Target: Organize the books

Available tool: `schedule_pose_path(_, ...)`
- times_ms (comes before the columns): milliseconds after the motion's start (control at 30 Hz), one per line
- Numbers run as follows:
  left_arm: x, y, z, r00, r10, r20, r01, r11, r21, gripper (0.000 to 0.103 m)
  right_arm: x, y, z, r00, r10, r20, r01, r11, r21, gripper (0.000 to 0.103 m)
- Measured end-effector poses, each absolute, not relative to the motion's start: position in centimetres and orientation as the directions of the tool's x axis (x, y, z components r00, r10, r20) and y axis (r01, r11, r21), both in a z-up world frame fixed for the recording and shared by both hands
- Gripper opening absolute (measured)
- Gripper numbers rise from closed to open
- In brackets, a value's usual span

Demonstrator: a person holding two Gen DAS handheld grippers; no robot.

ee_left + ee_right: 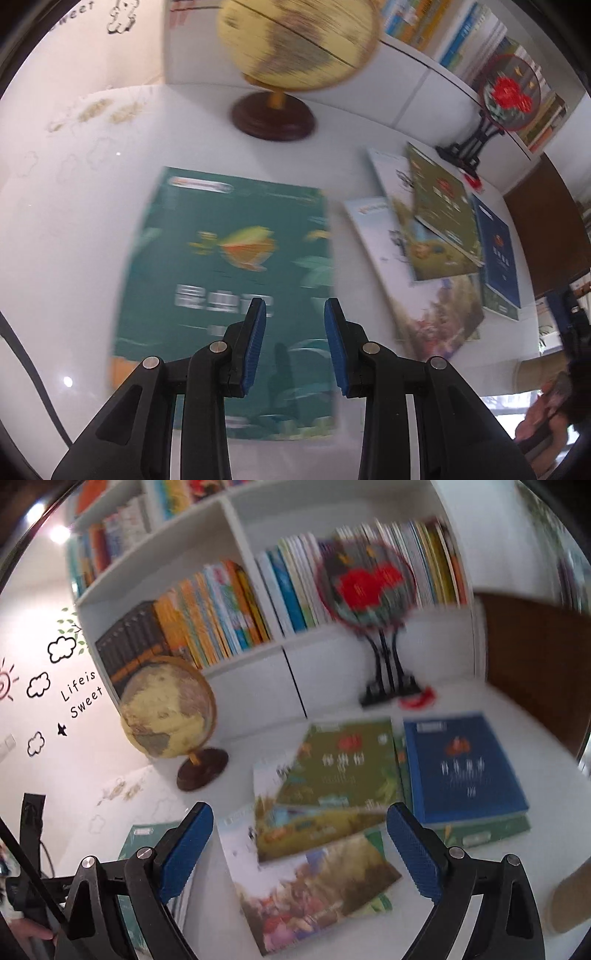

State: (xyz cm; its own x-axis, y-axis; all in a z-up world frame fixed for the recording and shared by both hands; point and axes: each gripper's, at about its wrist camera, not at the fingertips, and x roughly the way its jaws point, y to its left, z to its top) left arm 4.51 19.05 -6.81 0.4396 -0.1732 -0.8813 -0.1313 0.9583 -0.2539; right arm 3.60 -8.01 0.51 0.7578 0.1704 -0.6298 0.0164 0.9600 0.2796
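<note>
A dark green book (229, 258) lies flat on the white table (74, 221), straight below my left gripper (294, 306). That gripper is open by a narrow gap, with nothing between its blue pads (255, 343). To the right is a loose pile: an olive book (443, 206) on top, a blue book (498, 251) and an autumn picture book (436, 317). My right gripper (299, 812) hangs wide open above this pile, over the olive book (343, 768), the picture book (314, 890) and the blue book (465, 771). It holds nothing.
A yellow globe (168, 709) on a dark wooden foot stands at the back left of the table. A round red-flower fan ornament (369, 587) stands on a black stand before the white bookshelf (221, 528) full of upright books. A cork-coloured disc (569, 901) lies at the right edge.
</note>
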Motion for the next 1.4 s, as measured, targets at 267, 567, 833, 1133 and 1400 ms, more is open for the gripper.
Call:
schedule_pose_path(267,6.6,12.2,-9.1,0.379,-0.314,-0.871,-0.118,0.917,-0.382,0.078,5.7,-11.6,-4.8,0.611,0.219,-0.761,0.030,0.954,0.298,0.094)
schedule_pose_path(567,7.5,7.5,-12.6,0.297,-0.338,-0.893,-0.118,0.915,-0.386,0.078,7.7,-14.0,-9.9,0.486,0.337,-0.806,-0.010,0.925,0.381,0.094)
schedule_pose_path(833,6.4,6.3,-12.4,0.321,-0.319,-0.892,-0.073,0.930,-0.359,0.074,8.6,-13.5,-11.2,0.399,0.472,-0.786,-0.125,0.877,0.463,0.072)
schedule_pose_path(1133,4.4,6.0,-12.1,0.324,-0.288,-0.901,-0.074,0.942,-0.327,0.065,7.1,-13.8,-10.6,0.387,0.444,-0.808,-0.184,0.896,0.404,0.028)
schedule_pose_path(1400,0.4,6.1,-10.5,0.291,-0.242,-0.926,-0.040,0.964,-0.264,0.065,2.5,-12.6,-9.6,0.287,0.478,-0.830,-0.222,0.876,0.428,0.027)
